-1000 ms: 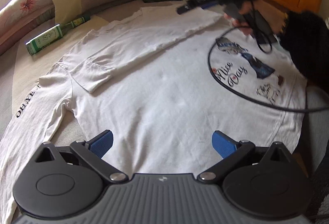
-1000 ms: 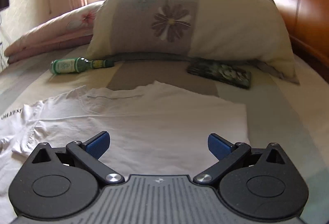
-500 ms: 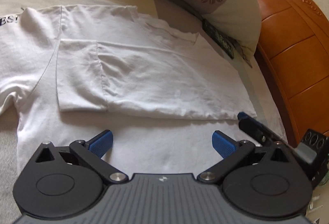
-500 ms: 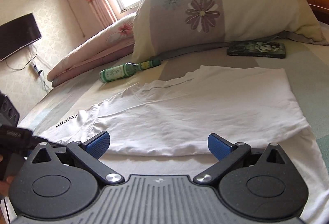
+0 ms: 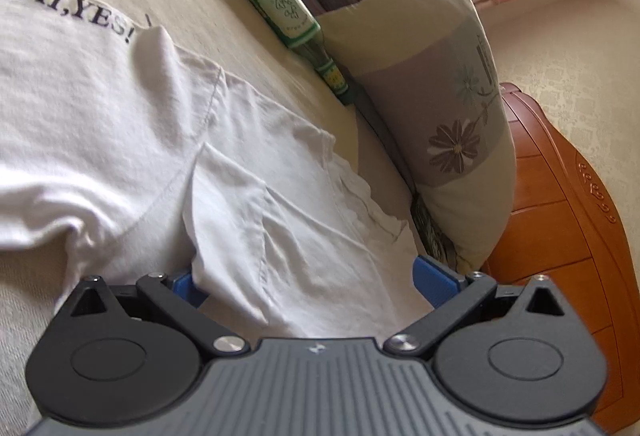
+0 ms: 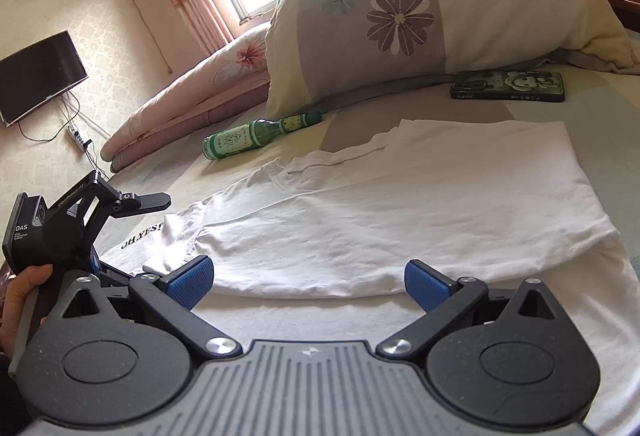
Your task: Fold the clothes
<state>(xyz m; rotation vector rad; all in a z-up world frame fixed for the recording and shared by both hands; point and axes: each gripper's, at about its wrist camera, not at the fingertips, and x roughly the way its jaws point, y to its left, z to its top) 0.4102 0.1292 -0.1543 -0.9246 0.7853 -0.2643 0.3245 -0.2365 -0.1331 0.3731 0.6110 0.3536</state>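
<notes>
Shirt (image 6: 400,204) half-folded on bed (image 6: 560,112). Both fingers wide, left gripper (image 5: 308,284) at the folded sleeve. Shallow pinch could drag the fold open.

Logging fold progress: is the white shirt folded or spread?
Partly folded: the white shirt has one side flap doubled over its body; the rest lies flat.

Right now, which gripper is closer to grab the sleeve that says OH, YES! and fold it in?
Probably the left gripper. It is open and sits by the sleeve with the lettering. The right gripper, also open, faces the shirt's already folded side.
</notes>
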